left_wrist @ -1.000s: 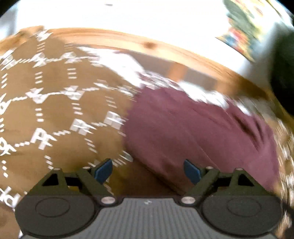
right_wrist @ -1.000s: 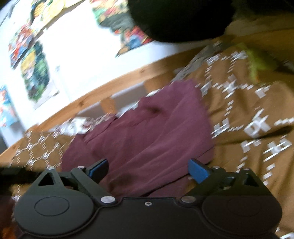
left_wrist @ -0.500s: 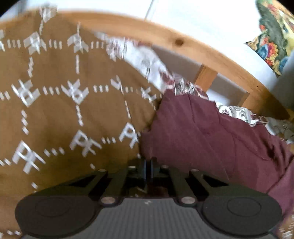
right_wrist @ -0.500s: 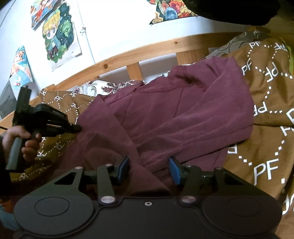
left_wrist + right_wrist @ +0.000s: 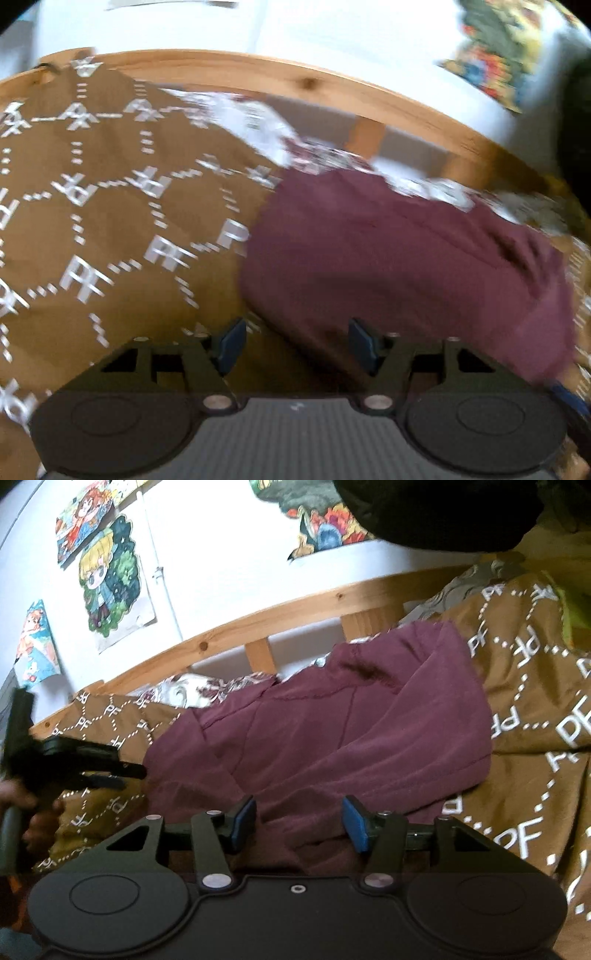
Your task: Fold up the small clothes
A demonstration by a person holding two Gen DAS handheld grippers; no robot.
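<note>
A maroon garment (image 5: 388, 266) lies rumpled on a brown patterned blanket (image 5: 110, 221). My left gripper (image 5: 297, 345) is at the garment's left edge. Its jaws are opening, and only the blanket and the garment's rim lie between the blue pads, which press on nothing. In the right wrist view the garment (image 5: 332, 731) spreads across the middle. My right gripper (image 5: 299, 825) stands half open over its near hem, a fold of cloth lying between the pads. The left gripper (image 5: 127, 777) shows there too, pointing at the garment's left side, with a hand (image 5: 40, 823) on its handle.
A wooden bed rail (image 5: 295, 602) runs behind the garment, with a white wall and cartoon posters (image 5: 110, 590) above it. A pale patterned sheet (image 5: 192, 692) shows under the blanket (image 5: 535, 775). A dark shape (image 5: 443, 509) hangs at the top right.
The left jaws shut at the garment's left edge half a second ago, and now stand apart again. The right jaws narrowed from wide to half open over the near hem.
</note>
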